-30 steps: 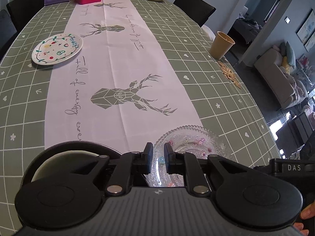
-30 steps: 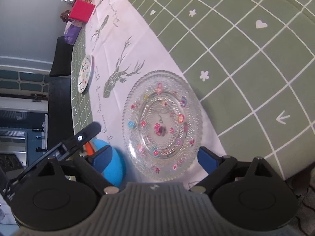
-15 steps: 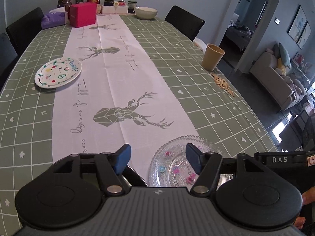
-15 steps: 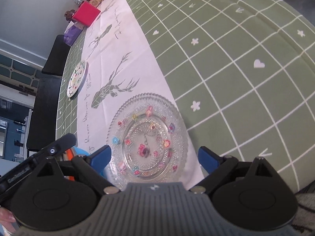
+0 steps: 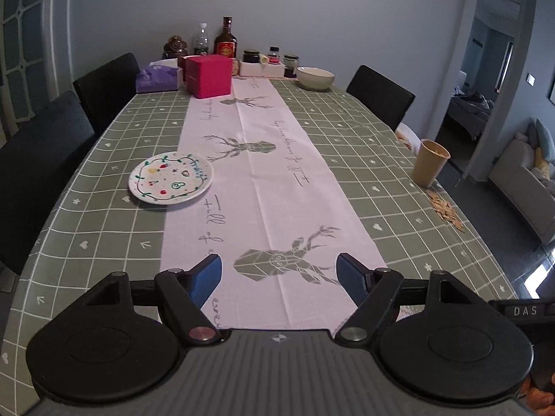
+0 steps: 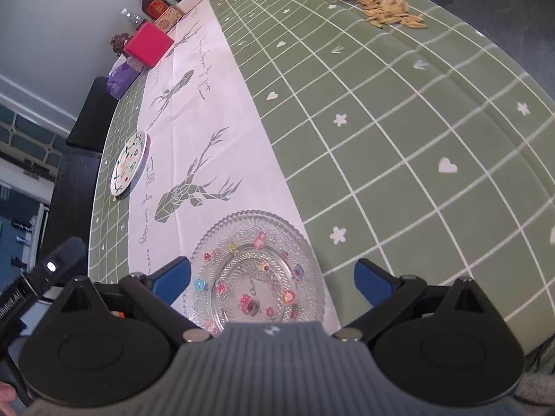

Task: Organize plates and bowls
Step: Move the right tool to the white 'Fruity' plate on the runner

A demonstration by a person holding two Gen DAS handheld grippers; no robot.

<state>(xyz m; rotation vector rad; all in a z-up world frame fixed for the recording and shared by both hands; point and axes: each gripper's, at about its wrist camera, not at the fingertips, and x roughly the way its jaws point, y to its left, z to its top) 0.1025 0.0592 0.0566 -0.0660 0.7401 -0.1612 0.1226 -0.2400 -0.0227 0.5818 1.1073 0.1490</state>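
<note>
A clear glass plate [image 6: 258, 274] with small coloured flowers lies at the near table edge, between my right gripper's [image 6: 272, 277] open, empty jaws. A white painted plate [image 5: 170, 178] lies on the left of the table; it also shows in the right wrist view [image 6: 130, 163]. A pale bowl [image 5: 315, 77] stands at the far end. My left gripper [image 5: 279, 272] is open and empty, raised above the white table runner [image 5: 263, 180]. The glass plate is hidden in the left wrist view.
A tan cup [image 5: 429, 167] and scattered seeds [image 5: 445, 209] sit at the right table edge. A pink box [image 5: 208, 75], purple tissue pack [image 5: 158, 77], bottles and jars [image 5: 225, 43] stand at the far end. Black chairs [image 5: 38, 159] line both sides.
My left gripper opened wide, then lifted and tilted up, so the black bowl and glass plate left its view. My right gripper drew back slightly from the glass plate.
</note>
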